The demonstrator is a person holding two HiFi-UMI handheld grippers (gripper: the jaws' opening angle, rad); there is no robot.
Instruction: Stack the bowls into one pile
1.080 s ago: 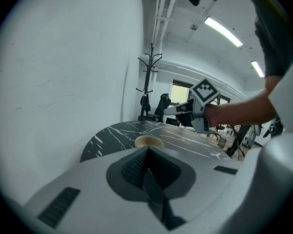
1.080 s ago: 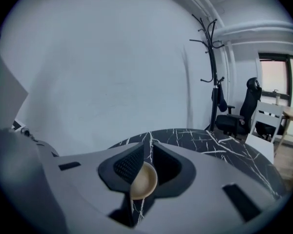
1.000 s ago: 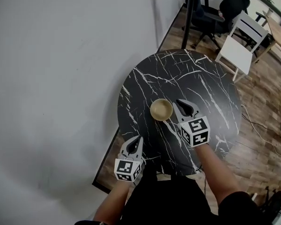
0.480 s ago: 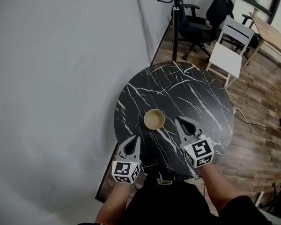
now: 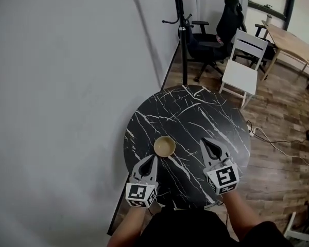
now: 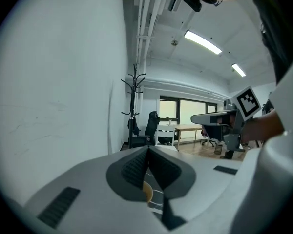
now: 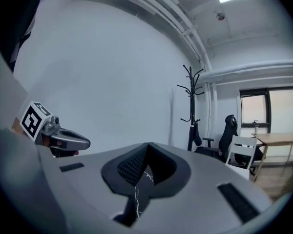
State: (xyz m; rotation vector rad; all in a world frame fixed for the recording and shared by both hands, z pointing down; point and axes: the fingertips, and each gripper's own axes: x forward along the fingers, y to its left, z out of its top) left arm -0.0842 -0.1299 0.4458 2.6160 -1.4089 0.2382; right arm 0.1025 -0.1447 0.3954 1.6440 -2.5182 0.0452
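Nearest the person, at 7 o'clock on the tabletop, the left gripper (image 5: 153,158) hangs above the rim with its marker cube toward the body. In the left gripper view its dark ribbed pads (image 6: 136,167) are pressed together at the tips and pinch nothing. At 5 o'clock the right gripper (image 5: 205,140) reaches in toward the middle of the top. Its claw is likewise pressed together and empty, and the right gripper view shows only white veining through the slot below the pads (image 7: 129,169). Both claws point toward 12 o'clock.

The tan round bowl (image 5: 165,146) stands upright on the tabletop at about 9 o'clock from the centre. It is just beyond the left gripper's tips at their 1 o'clock, not touching them, and well apart from the right gripper, at its 9 o'clock. From above I cannot tell whether it is one bowl or several nested. Neither claw touches it.

All this rests on a round black marble-look table (image 5: 195,112) with white veins, close to the white wall (image 5: 67,86) at 9 o'clock. On the wood-plank floor (image 5: 278,117) at 3 o'clock lies a pale cable (image 5: 262,134).

Farther off, at 12 o'clock, stands a black coat stand (image 5: 181,30). Beside it at 1 o'clock are a black office chair (image 5: 216,37) and a white chair (image 5: 242,68), with a light wooden table (image 5: 291,40) at 2 o'clock.
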